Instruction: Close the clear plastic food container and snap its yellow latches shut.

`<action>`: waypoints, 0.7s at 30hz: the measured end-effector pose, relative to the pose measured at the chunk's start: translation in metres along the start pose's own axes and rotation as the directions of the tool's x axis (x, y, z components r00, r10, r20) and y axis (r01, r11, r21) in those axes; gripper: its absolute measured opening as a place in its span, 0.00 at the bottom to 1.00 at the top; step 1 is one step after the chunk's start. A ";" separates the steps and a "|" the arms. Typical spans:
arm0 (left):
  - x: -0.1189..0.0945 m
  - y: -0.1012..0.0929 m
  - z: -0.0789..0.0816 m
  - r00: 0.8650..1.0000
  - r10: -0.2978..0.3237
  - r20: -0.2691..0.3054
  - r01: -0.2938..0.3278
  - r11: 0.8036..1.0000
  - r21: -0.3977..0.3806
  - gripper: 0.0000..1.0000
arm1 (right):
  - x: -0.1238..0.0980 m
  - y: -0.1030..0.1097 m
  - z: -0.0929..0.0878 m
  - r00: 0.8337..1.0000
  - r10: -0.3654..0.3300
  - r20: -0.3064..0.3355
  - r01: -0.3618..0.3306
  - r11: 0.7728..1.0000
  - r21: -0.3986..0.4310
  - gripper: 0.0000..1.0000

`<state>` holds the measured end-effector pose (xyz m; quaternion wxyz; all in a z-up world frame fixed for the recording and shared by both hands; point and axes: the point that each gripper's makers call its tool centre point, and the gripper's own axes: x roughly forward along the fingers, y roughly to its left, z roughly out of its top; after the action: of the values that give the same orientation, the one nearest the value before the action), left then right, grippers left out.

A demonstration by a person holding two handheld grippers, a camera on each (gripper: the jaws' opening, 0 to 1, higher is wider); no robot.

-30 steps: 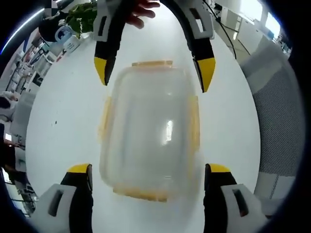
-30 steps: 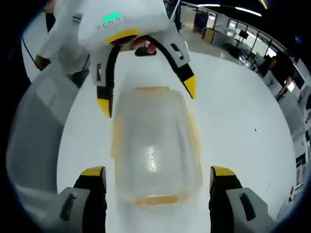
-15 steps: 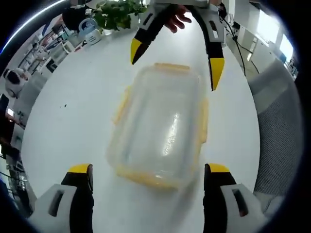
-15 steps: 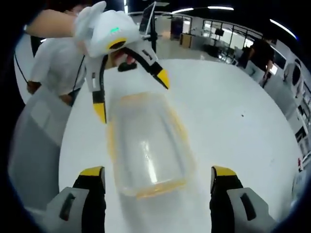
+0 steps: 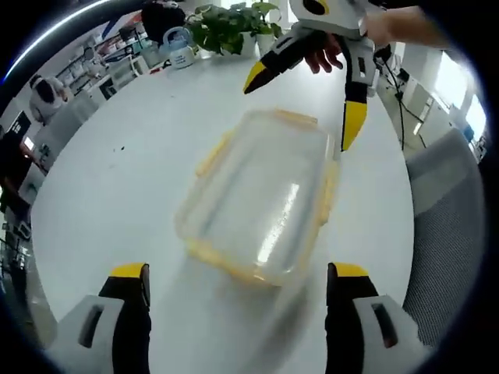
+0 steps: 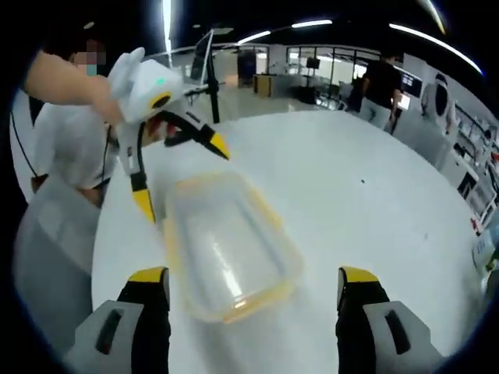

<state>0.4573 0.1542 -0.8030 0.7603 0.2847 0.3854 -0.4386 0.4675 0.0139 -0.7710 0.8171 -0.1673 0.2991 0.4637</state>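
Note:
A clear plastic food container [image 5: 257, 195] with yellow latches lies flat on the white table, its lid on. In the left gripper view it sits ahead of my left gripper [image 5: 234, 280], which is open and clear of it. Beyond it the right gripper [image 5: 312, 97] hangs open above its far end. In the right gripper view the container [image 6: 226, 245] lies ahead of my open right gripper [image 6: 253, 284], and the left gripper [image 6: 175, 175] hovers open at its far end. Neither gripper touches the container. Whether the latches are snapped I cannot tell.
The round white table [image 5: 101, 179] has a potted plant [image 5: 226, 27] and small items at its far edge. A grey chair [image 5: 444, 202] stands at the table's side. A person in white [image 6: 70, 132] holds the grippers. Another person [image 6: 378, 82] stands far back.
Both cameras have pulled up and back, so the container looks smaller and more skewed. The container itself stays on the table, and both grippers stay open.

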 end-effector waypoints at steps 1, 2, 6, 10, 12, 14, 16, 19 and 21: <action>-0.001 0.000 0.002 1.000 0.001 0.024 0.000 0.999 -0.038 0.95 | -0.002 0.000 0.004 1.000 -0.005 0.026 0.005 1.000 0.020 0.89; -0.002 0.001 0.003 0.999 0.008 0.031 -0.006 0.998 -0.056 0.95 | -0.003 0.001 0.005 0.999 -0.007 0.038 0.006 0.999 0.039 0.89; -0.005 0.006 0.003 0.997 0.040 0.060 -0.036 0.997 -0.072 0.96 | -0.006 0.003 0.001 0.998 -0.022 0.054 0.019 0.998 0.060 0.89; -0.006 0.001 0.001 0.997 0.039 0.074 -0.032 0.995 -0.092 0.95 | -0.008 0.007 -0.003 0.997 -0.030 0.065 0.025 0.997 0.075 0.89; -0.007 -0.002 -0.002 0.996 0.044 0.081 -0.036 0.994 -0.103 0.95 | -0.010 0.008 -0.003 0.996 -0.047 0.081 0.040 0.996 0.084 0.89; -0.007 -0.004 -0.006 0.995 0.048 0.089 -0.037 0.992 -0.125 0.95 | -0.013 0.008 -0.001 0.992 -0.069 0.110 0.057 0.993 0.105 0.88; -0.009 -0.004 -0.008 0.993 0.062 0.103 -0.047 0.989 -0.142 0.94 | -0.015 0.009 -0.001 0.990 -0.073 0.123 0.059 0.991 0.117 0.88; -0.013 -0.001 -0.007 0.986 0.094 0.139 -0.068 0.981 -0.179 0.95 | -0.016 0.012 -0.004 0.988 -0.082 0.131 0.067 0.991 0.116 0.88; -0.015 0.001 -0.007 0.982 0.112 0.153 -0.081 0.977 -0.198 0.95 | -0.017 0.013 -0.006 0.986 -0.094 0.136 0.078 0.989 0.123 0.89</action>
<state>0.4514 0.1668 -0.7936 0.8336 0.1921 0.3476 -0.3839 0.4473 0.0062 -0.7642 0.8639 -0.0985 0.2598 0.4201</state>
